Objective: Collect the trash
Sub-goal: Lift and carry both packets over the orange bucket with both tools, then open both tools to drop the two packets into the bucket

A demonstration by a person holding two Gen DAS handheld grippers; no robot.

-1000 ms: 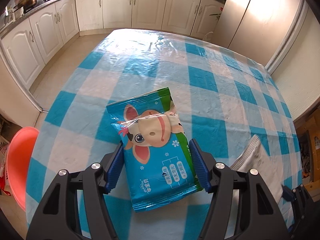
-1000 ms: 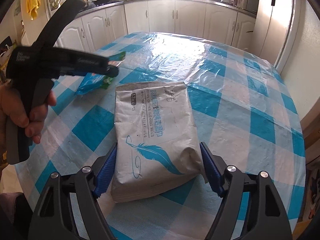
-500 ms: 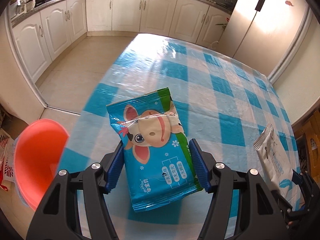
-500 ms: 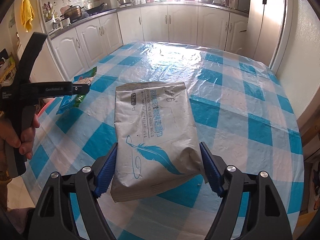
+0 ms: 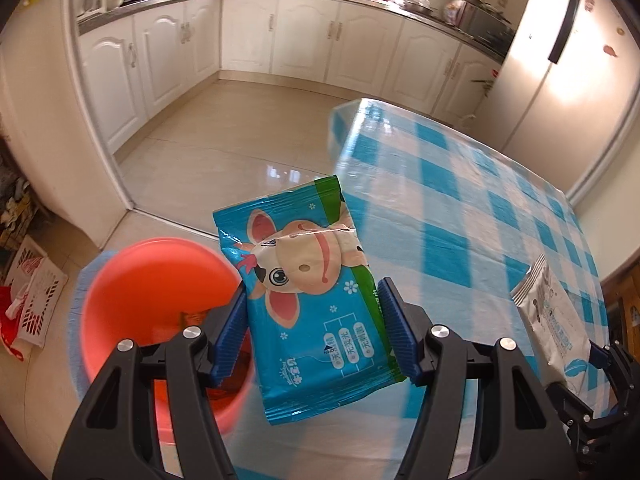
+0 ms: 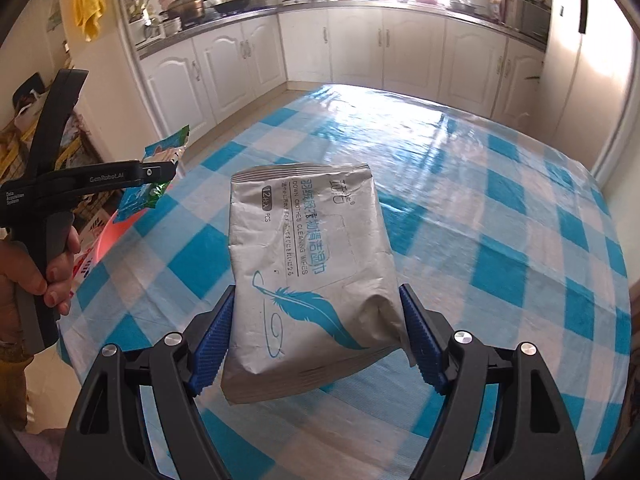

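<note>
My left gripper (image 5: 314,330) is shut on a blue cartoon-cow wipes packet (image 5: 308,292), held in the air at the table's left edge, beside and above an orange bin (image 5: 156,280) on the floor. My right gripper (image 6: 316,334) is shut on a grey wipes packet with a blue feather (image 6: 308,264), held above the blue-and-white checked tablecloth (image 6: 500,216). The grey packet also shows in the left wrist view (image 5: 554,312), and the left gripper with its blue packet shows in the right wrist view (image 6: 156,172).
White kitchen cabinets (image 5: 300,36) run along the far wall, with a fridge (image 5: 568,60) at the right. A white crate (image 5: 36,296) and clutter sit on the floor left of the bin. Tiled floor (image 5: 224,136) lies beyond the table.
My left gripper has swung left off the table with the blue packet, bringing the orange bin under it. My right gripper has lifted the grey packet higher above the table.
</note>
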